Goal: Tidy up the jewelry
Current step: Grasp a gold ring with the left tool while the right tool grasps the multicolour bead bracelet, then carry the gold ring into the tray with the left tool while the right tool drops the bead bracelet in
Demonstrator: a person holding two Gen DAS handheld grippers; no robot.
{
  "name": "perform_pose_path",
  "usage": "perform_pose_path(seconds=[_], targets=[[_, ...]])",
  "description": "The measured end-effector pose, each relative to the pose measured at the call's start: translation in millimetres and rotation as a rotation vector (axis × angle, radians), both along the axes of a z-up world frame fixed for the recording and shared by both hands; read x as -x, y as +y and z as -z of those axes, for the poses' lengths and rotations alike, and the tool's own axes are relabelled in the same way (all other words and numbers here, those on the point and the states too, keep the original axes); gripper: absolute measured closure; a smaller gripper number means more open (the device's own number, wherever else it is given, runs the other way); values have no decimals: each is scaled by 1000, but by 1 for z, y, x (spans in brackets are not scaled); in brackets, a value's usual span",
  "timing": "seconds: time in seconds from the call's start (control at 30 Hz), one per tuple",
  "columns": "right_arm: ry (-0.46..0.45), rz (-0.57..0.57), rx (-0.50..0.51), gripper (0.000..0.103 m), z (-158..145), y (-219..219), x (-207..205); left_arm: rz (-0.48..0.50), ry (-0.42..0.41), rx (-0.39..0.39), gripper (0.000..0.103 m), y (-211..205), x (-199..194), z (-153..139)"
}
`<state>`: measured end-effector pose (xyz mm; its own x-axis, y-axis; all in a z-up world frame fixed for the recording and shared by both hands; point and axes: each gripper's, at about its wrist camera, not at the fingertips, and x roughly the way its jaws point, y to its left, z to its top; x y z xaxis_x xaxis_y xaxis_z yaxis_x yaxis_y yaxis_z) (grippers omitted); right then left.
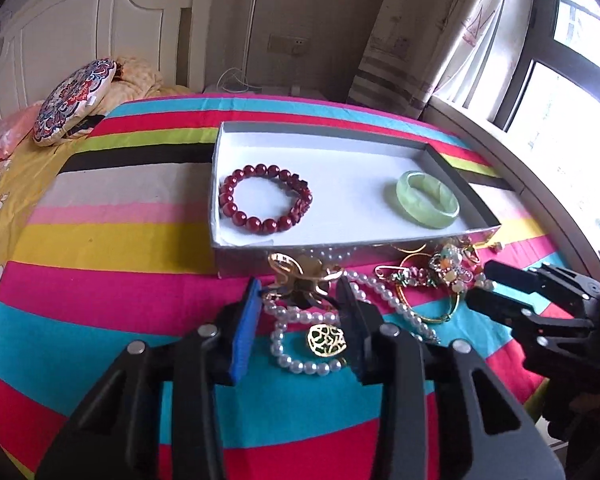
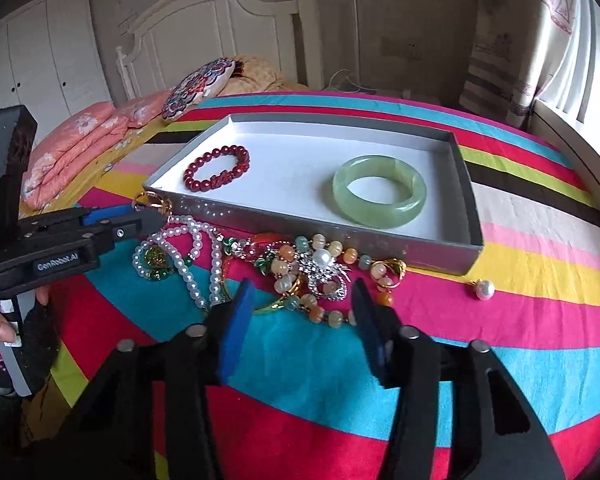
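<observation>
A shallow grey box (image 1: 380, 246) (image 2: 470, 184) with a white floor lies on the striped bedspread. In it lie a dark red bead bracelet (image 1: 265, 198) (image 2: 217, 172) and a pale green jade bangle (image 1: 428, 199) (image 2: 379, 191). In front of the box is a tangle of jewelry: a pearl necklace (image 1: 296, 316) (image 2: 196, 256), a gold flower brooch (image 1: 304, 278), a gold-green pendant (image 1: 326, 340), a rhinestone brooch (image 2: 326, 276) and a pastel bead strand (image 2: 300, 300). My left gripper (image 1: 300, 292) (image 2: 156, 216) is open around the gold brooch. My right gripper (image 2: 302, 292) (image 1: 480, 284) is open over the bead strand.
A loose pearl earring (image 2: 483, 289) lies right of the pile. A round patterned cushion (image 1: 74, 102) (image 2: 200, 88) and folded pink bedding (image 2: 76, 148) lie at the far left. The white headboard (image 2: 220, 36) stands behind, the window and curtain (image 1: 432, 28) at the right.
</observation>
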<state>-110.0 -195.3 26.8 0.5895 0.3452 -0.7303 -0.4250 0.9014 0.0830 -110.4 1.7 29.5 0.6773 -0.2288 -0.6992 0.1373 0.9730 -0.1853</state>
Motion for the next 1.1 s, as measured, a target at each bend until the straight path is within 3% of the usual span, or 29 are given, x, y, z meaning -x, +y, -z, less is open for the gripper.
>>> perform_pose_path(seconds=[0.2, 0.33, 0.4, 0.5, 0.93, 1.1], targets=[[-27, -83, 83, 78, 2, 23, -2, -5, -55, 11, 65, 11, 20, -14], [-25, -86, 112, 80, 7, 29, -7, -2, -69, 25, 65, 12, 27, -17], [-32, -81, 129, 90, 7, 29, -8, 3, -74, 23, 65, 11, 30, -17], [-42, -80, 142, 92, 10, 26, -6, 5, -75, 25, 65, 9, 32, -16], [-25, -25, -293, 92, -33, -55, 15, 12, -70, 25, 65, 5, 35, -15], [-39, -8, -369, 92, -48, -73, 16, 19, -70, 23, 65, 2, 36, -15]])
